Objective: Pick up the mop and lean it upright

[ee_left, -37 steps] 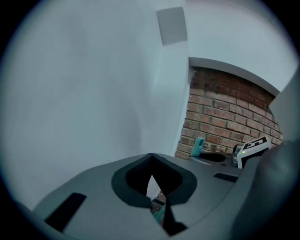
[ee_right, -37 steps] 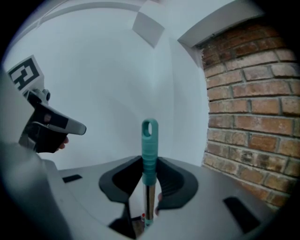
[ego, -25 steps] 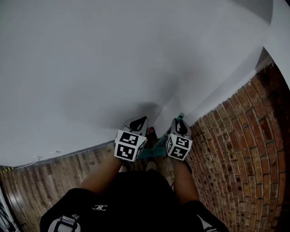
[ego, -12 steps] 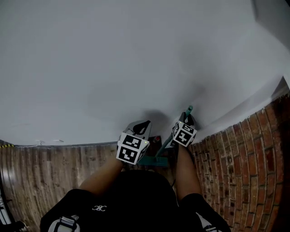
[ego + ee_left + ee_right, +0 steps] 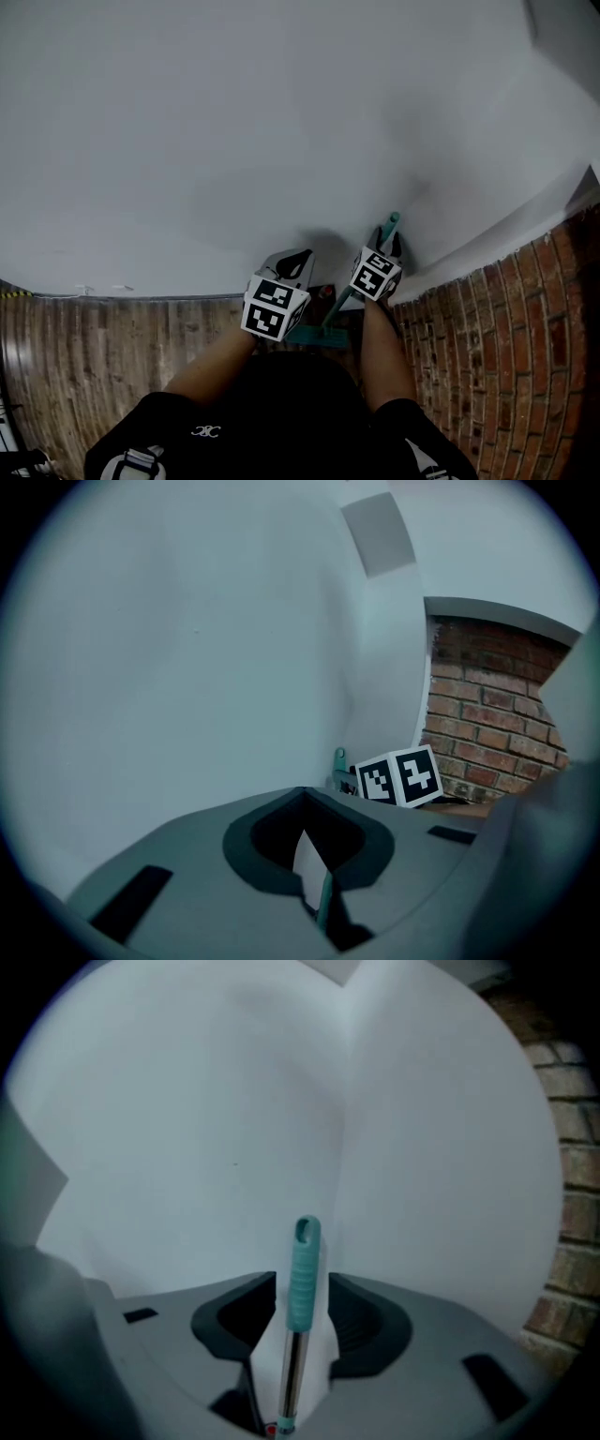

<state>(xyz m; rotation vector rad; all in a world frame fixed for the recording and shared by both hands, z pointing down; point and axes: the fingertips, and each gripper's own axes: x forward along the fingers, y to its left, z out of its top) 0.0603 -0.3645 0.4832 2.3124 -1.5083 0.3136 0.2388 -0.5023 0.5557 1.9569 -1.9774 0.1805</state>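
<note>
head view: the mop handle (image 5: 388,225) stands upright in a white wall (image 5: 234,122) corner, between the jaws of the right gripper (image 5: 387,246). the left gripper (image 5: 294,260) is just beside it.
left gripper view: jaws closed, empty (brick (image 5: 478,705) at right).
right gripper view: jaws have just been opening, now clear of the mop handle on both sides.

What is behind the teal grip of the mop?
Behind the teal grip is the white wall, with the inner corner of two walls just to its right. The grip itself covers the spot behind it, so contact with the wall cannot be seen.
</note>
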